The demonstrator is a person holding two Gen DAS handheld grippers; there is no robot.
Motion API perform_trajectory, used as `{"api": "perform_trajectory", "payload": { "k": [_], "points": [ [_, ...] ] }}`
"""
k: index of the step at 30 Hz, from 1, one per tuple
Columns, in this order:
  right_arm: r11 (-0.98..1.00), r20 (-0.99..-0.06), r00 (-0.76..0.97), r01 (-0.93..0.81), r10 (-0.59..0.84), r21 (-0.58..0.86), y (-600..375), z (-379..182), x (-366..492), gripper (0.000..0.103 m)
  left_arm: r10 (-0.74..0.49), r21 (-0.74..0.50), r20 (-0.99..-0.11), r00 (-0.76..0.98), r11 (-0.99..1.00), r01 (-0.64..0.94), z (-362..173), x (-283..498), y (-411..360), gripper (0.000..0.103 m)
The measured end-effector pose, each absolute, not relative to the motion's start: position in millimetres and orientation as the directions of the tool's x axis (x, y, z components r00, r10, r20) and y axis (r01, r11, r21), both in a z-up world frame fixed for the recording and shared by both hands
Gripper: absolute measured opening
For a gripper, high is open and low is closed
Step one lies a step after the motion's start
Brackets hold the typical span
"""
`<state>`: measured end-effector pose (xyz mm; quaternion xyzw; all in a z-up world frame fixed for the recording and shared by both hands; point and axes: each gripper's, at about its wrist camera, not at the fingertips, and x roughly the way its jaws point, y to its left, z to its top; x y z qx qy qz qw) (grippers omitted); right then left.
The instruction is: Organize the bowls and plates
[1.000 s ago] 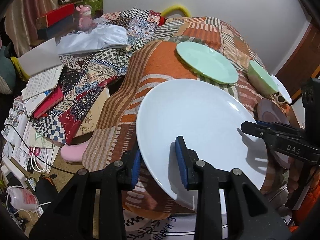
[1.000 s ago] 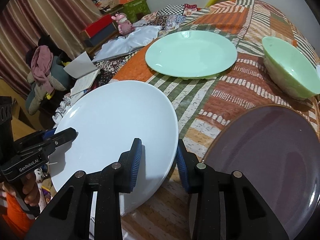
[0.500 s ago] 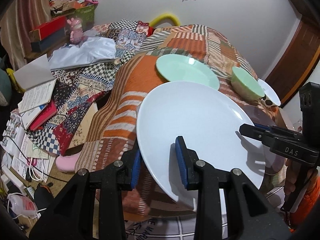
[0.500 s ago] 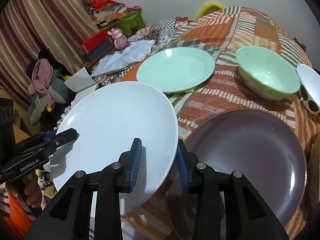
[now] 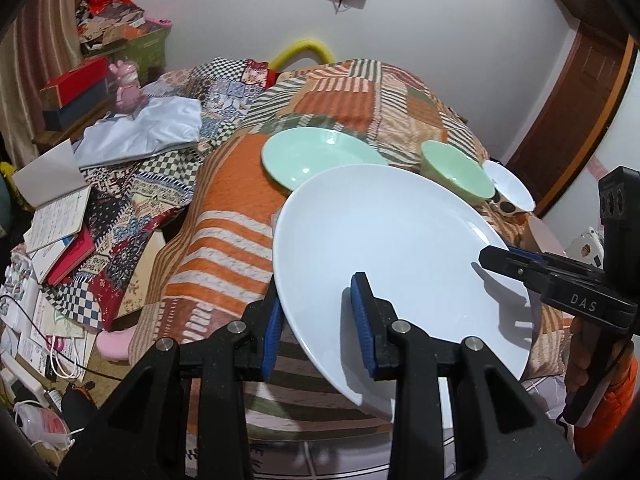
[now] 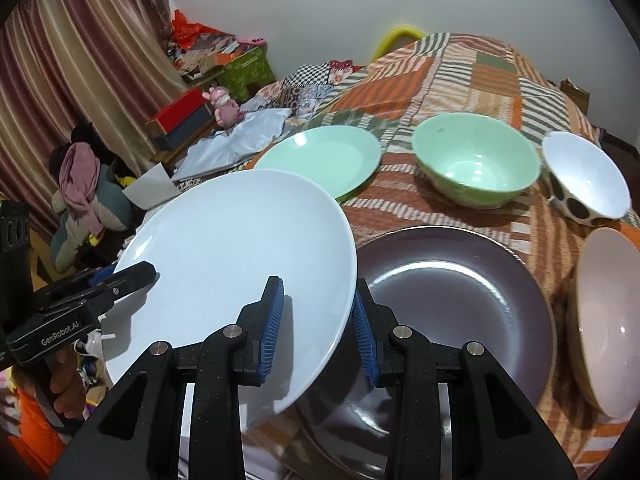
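Note:
Both grippers hold one large white plate (image 5: pixel 400 248) above the quilt-covered table; it also shows in the right wrist view (image 6: pixel 240 252). My left gripper (image 5: pixel 318 330) is shut on its left rim, and my right gripper (image 6: pixel 318 322) is shut on its right rim. The right gripper also shows at the right of the left wrist view (image 5: pixel 496 256). A dark purple plate (image 6: pixel 452 304) lies on the table just right of and below the white plate. A mint green plate (image 6: pixel 324 160), a mint green bowl (image 6: pixel 476 160), a white spotted bowl (image 6: pixel 584 180) and a pale pink bowl (image 6: pixel 608 320) sit beyond.
The table's patchwork quilt (image 5: pixel 224 240) drops off at the left edge. Left of it lie books and papers (image 5: pixel 56 220), cables on the floor and a pink figurine (image 5: pixel 128 88). A brown door (image 5: pixel 576 100) stands at the far right, curtains (image 6: pixel 80 80) at the left.
Both grippers have lifted the white plate and pulled back from the table; more bowls have come into view. The grip on both rims is unchanged.

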<state>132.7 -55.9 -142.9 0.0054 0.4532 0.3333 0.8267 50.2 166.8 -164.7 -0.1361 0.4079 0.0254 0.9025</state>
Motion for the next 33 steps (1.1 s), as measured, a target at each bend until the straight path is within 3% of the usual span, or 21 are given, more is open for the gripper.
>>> {"api": "perform_trajectory", "payload": {
  "k": [17,33],
  "points": [
    [0.811,-0.719,0.428,-0.484,0.547,0.329,-112.3,-136.8,123.6,0.032,-0.104,-0.204,-0.733,0.673,0.976,-0.071,-151.4,56.2,111.0,0.032],
    [0.852,-0.743,0.443,-0.4,0.502,0.337,-154.8,-152.2,119.2,0.032,-0.169,-0.218,-0.767,0.619,0.976,-0.004,-172.6,75.2,69.0,0.032]
  ]
}}
